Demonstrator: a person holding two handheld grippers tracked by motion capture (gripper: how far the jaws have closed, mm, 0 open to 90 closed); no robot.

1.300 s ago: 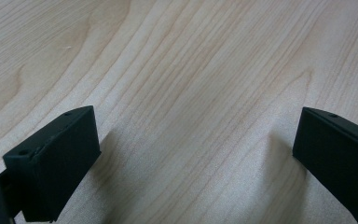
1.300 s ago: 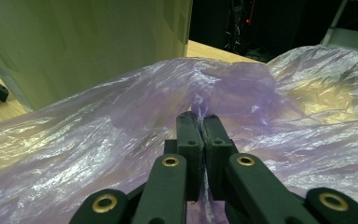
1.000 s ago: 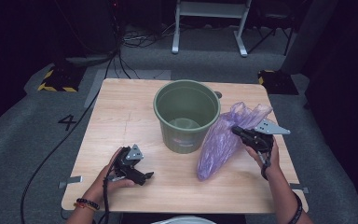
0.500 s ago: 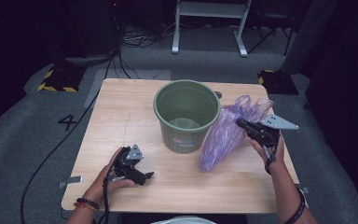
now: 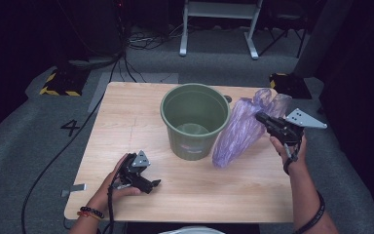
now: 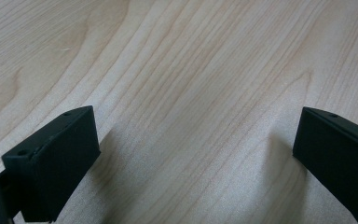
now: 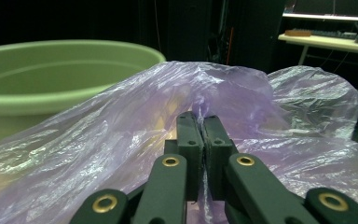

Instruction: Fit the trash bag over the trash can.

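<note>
A green bucket (image 5: 195, 117) stands upright in the middle of the wooden table (image 5: 126, 117). To its right hangs a thin purple plastic bag (image 5: 238, 131), its lower end still touching the table. My right gripper (image 5: 259, 117) is shut on the bag's upper part; in the right gripper view the film (image 7: 121, 140) is pinched between the closed jaws (image 7: 200, 122), with the bucket rim (image 7: 65, 51) behind at left. My left gripper (image 5: 155, 184) rests on the table near the front left. In the left gripper view its fingers (image 6: 56, 158) stand wide apart over bare wood.
The table's right edge lies just beyond my right hand. Grey carpet with cables (image 5: 48, 161) surrounds the table. A yellow-and-black striped block (image 5: 61, 83) sits on the floor at back left, and a white metal frame (image 5: 219, 24) stands behind the table.
My right gripper has risen with the purple bag, lifting its upper part higher beside the bucket. The left gripper has stayed where it was.
</note>
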